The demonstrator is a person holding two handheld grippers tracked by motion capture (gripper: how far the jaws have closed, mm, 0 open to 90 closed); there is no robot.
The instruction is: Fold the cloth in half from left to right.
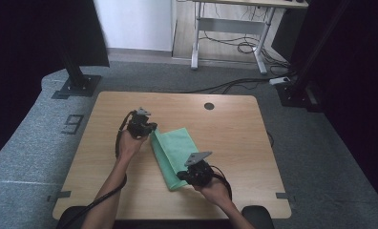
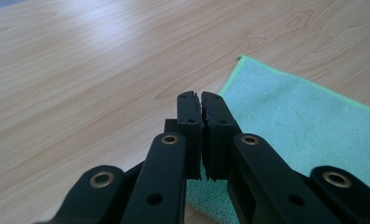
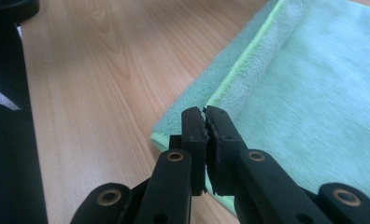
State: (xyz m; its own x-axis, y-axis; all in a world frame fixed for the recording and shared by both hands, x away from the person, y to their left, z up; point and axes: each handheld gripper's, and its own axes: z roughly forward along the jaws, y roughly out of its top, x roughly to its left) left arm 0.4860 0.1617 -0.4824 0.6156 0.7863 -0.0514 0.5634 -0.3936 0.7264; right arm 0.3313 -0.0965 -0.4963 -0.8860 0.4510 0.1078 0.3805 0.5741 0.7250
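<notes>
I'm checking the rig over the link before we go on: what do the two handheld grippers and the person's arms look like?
Both the left gripper and the right gripper are black, each with a black cable trailing back along the forearm and a grey three-cornered plate on top. Up close, the flat black linkage arms carry brass-coloured pivot rivets and ribbed black pads. The forearms are bare, with no sleeves in view.

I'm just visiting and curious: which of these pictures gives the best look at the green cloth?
The high view: there the whole green cloth lies folded on the wooden table, between the two claws. The left gripper view catches one flat corner with its edge; the right gripper view shows the folded edge up close.
</notes>
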